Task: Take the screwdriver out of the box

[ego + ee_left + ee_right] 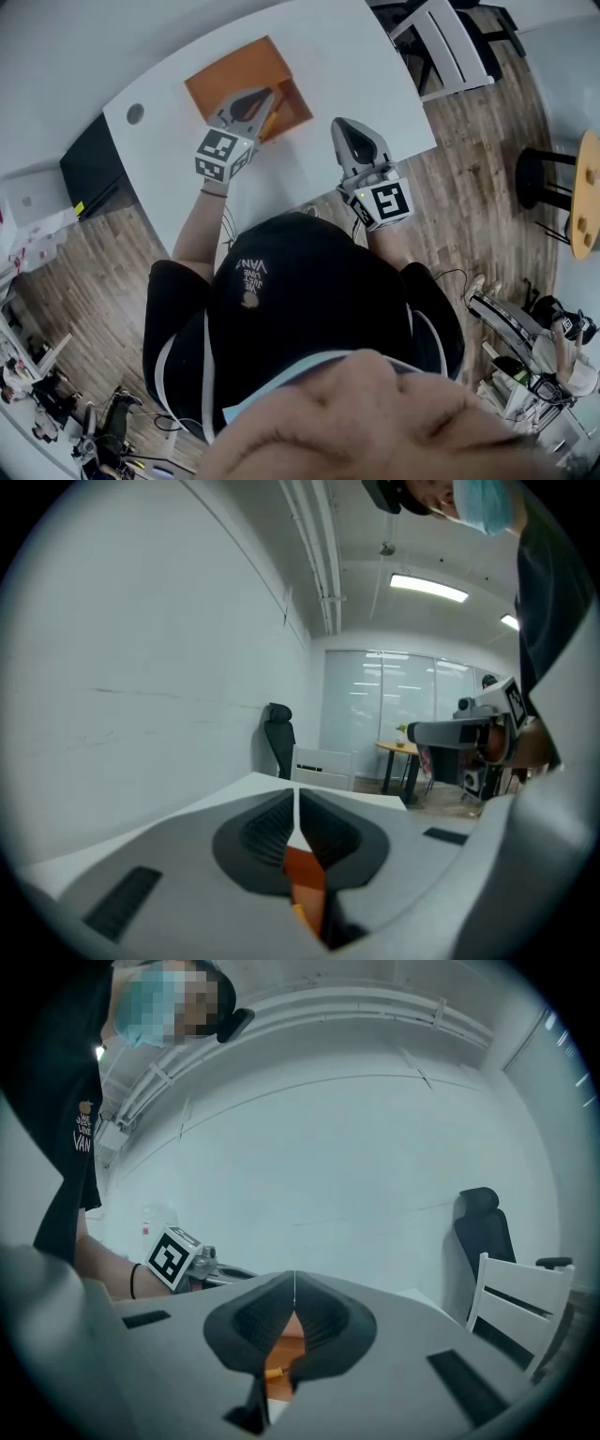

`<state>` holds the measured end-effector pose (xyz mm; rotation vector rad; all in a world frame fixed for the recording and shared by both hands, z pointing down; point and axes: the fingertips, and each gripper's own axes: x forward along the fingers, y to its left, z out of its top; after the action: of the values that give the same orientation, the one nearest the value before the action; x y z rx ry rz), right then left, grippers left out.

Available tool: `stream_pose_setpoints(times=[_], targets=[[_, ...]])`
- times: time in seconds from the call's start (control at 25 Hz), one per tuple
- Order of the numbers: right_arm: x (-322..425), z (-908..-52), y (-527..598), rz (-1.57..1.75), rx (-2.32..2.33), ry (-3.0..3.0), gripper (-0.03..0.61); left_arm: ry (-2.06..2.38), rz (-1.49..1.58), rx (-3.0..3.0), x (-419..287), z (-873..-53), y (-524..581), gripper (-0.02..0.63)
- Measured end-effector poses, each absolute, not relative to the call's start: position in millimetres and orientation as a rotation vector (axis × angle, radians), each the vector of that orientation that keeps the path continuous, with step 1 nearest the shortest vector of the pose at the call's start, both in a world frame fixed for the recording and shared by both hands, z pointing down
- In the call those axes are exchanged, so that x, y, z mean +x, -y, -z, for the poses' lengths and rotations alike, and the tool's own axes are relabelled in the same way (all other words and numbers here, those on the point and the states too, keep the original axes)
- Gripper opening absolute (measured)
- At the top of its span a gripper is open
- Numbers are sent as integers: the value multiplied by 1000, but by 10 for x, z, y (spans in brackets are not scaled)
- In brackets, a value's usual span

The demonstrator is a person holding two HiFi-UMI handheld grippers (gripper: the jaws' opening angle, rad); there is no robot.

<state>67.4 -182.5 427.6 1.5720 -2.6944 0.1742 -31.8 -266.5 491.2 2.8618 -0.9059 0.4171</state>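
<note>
We're hovering left gripper (262, 96) over the open orange cardboard box (234, 71), right gripper (346, 127) beside it; both jaw pairs closed, empty. Slim yellow-handled screwdriver (271, 122) is lying inside by the right wall. Risking shoving it if jaws aren't opening first.

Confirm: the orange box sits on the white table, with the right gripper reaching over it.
Wrong gripper. In the head view the left gripper is over the orange box on the white table; the right gripper is beside the box.
</note>
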Motion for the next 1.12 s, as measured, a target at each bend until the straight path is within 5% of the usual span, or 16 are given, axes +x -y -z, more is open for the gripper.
stream_pose_setpoints(times=[0.88,1.0,1.12], targets=[[637,-4345,1825,-177,1515,2700,12,680,-993,2431,-283,-6348,2659,22],[635,-4344,1807,-177,1513,2700,12,655,-1032,2395,-296,-6436,2619,133],[641,-4361,1796,-186,1514,2696,12,634,-1070,2368,-311,-6513,2589,138]])
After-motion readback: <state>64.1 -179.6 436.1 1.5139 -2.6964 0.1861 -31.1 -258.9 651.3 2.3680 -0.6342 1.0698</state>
